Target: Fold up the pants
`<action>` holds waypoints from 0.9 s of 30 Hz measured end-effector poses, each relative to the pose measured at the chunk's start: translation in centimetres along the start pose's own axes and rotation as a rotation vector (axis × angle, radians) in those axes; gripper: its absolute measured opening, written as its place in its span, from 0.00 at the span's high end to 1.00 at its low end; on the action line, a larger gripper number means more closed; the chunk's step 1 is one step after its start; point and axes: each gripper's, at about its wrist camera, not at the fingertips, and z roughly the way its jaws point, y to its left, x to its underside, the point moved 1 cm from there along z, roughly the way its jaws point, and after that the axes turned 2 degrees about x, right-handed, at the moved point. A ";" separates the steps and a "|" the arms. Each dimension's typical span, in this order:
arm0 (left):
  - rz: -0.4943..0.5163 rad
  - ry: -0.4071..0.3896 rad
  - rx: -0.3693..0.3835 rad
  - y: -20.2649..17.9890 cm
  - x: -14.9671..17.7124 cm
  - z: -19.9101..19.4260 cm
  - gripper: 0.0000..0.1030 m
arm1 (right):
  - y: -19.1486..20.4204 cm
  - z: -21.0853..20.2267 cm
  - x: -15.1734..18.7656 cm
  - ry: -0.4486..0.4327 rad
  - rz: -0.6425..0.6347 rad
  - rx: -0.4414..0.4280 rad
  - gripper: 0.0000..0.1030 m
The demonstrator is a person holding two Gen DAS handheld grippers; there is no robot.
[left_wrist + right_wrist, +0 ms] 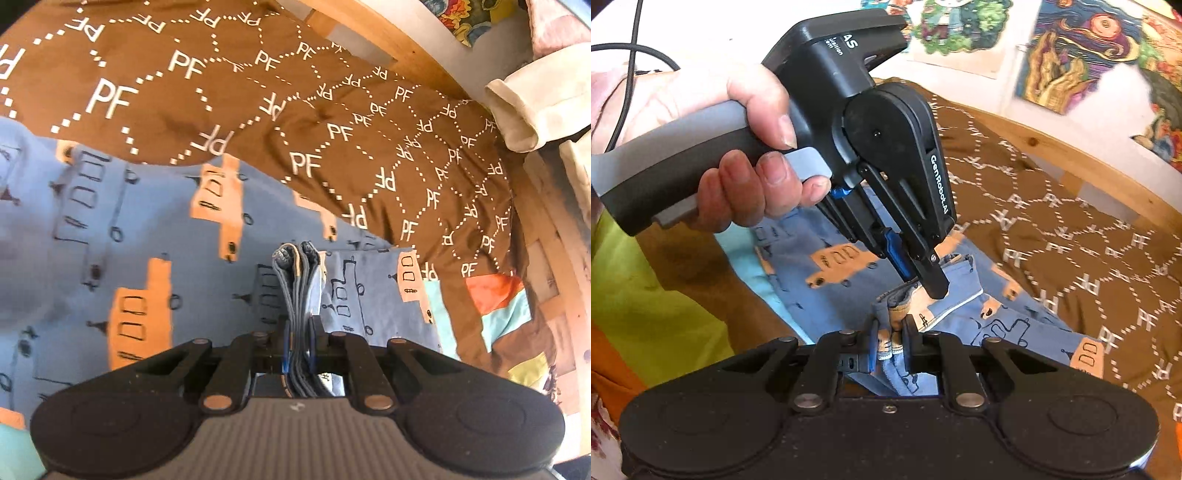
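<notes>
The pants [140,229] are blue with orange trucks and lie on a brown bedspread [332,122]. My left gripper [298,328] is shut on a bunched stack of the pants' grey-blue edges [295,280] and holds them up. In the right wrist view my right gripper [891,332] is shut on a fold of the pants [1015,325]. The left gripper [925,284] shows there too, held by a hand, pinching the same cloth just beyond my right fingers.
A wooden bed frame [373,37] runs behind the brown bedspread [1071,229]. White cloth [535,110] lies at the right. Colourful pictures [1082,55] hang on the wall. Green and orange fabric [646,295] lies at the left.
</notes>
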 end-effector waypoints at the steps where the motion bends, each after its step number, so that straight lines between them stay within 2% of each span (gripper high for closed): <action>1: 0.007 0.000 -0.005 0.2 0.0 -0.1 0.89 | 0.3 0.2 -0.1 0.000 -0.007 -0.007 0.87; 9: 0.008 -0.026 0.011 2.3 0.8 -0.2 0.89 | 1.4 1.6 -0.4 0.022 -0.029 -0.044 0.87; 12: -0.024 -0.014 0.013 3.0 1.1 0.4 0.90 | 1.6 2.2 -0.1 0.042 -0.028 -0.052 0.87; 19: -0.027 -0.003 0.005 3.5 1.2 1.1 0.88 | 2.0 3.5 0.3 0.074 -0.026 -0.061 0.86; 22: -0.014 -0.009 -0.005 3.3 1.1 0.8 0.82 | 1.9 3.4 0.4 0.075 -0.016 -0.076 0.77; 23: 0.007 -0.018 -0.019 3.1 1.1 0.6 0.76 | 1.7 3.1 0.4 0.064 -0.014 -0.077 0.72; 24: 0.031 -0.031 -0.037 2.8 1.1 0.4 0.70 | 1.5 2.7 0.4 0.056 -0.018 -0.062 0.61; 25: 0.057 -0.047 -0.058 2.6 1.1 0.1 0.68 | 1.2 2.2 0.4 0.049 -0.025 -0.037 0.56; 26: 0.074 -0.068 -0.077 2.3 1.1 -0.1 0.65 | 0.8 1.8 0.5 0.042 -0.032 -0.003 0.45; 27: 0.083 -0.094 -0.093 2.2 1.2 -0.4 0.64 | 0.2 1.3 0.7 0.035 -0.039 0.045 0.41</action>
